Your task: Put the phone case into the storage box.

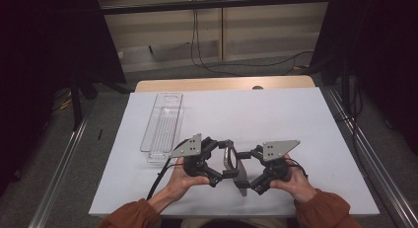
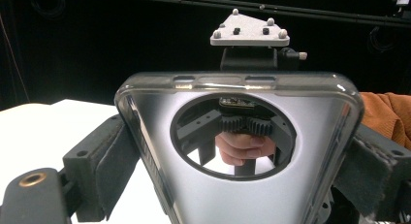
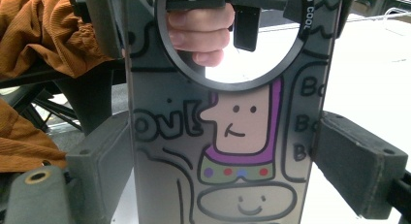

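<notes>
**Phone case held up between two grippers**

And here it is, mid-air at the near edge of the bench (image 1: 276,114): a grey phone case (image 1: 235,165) held between the left gripper (image 1: 223,161) and the right gripper (image 1: 252,166), clear of the white surface. From the left gripper view, the case (image 2: 232,185) shows its plain inner side, round cut-out in the middle, with padded fingers (image 2: 114,166) pressed against both long edges. From the right gripper view, the printed cartoon side of the case (image 3: 228,151) faces the camera; the left finger (image 3: 99,161) touches its edge, while the right one (image 3: 358,161) looks to stand a little off it, so whether that grip is closed is hard to call. Holding it by the edges likely keeps both faces free for turning or a handover. Off to the left, a clear plastic tray (image 1: 162,124) lies on the bench, well apart, probably the case's packaging.
</notes>
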{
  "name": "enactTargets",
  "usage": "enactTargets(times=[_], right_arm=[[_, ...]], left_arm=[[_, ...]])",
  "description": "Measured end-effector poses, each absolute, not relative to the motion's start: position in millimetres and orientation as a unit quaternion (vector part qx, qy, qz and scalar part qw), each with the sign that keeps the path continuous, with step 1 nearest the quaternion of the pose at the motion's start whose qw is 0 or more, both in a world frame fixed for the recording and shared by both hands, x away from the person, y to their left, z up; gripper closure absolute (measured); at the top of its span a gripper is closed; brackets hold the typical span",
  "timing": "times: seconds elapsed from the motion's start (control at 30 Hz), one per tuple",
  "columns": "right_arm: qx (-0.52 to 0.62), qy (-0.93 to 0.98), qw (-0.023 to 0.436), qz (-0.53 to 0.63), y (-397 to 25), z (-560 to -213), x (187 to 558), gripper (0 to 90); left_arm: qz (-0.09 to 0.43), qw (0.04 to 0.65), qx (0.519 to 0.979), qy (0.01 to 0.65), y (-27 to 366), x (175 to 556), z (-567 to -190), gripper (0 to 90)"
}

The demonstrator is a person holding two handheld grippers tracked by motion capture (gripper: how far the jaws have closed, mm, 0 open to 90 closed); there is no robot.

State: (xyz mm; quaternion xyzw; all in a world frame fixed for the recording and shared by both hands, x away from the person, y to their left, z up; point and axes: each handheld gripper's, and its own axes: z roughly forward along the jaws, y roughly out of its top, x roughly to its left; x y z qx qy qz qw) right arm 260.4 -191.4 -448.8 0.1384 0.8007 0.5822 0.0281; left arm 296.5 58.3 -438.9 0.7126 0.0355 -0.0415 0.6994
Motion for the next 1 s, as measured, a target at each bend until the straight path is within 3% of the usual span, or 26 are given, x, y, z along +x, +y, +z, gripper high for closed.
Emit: enactTargets(times=[0.4, 0.53, 1.0], right_arm=[[0.147, 0.798, 0.044, 0.583, -190.0, -448.6, 260.5, 11.1], [0.172, 0.791, 0.046, 0.586, -190.3, -448.9, 260.2, 4.0], [0.207, 0.776, 0.072, 0.591, -199.5, -447.9, 262.5, 2.9]], left_arm=[[-0.036, 0.701, 0.711, 0.042, 60.1, 298.9, -437.1, 12.7], [-0.029, 0.698, 0.714, 0.053, 62.9, 300.7, -436.0, 12.7], [-0.003, 0.694, 0.717, 0.071, 74.5, 306.4, -430.2, 12.8]])
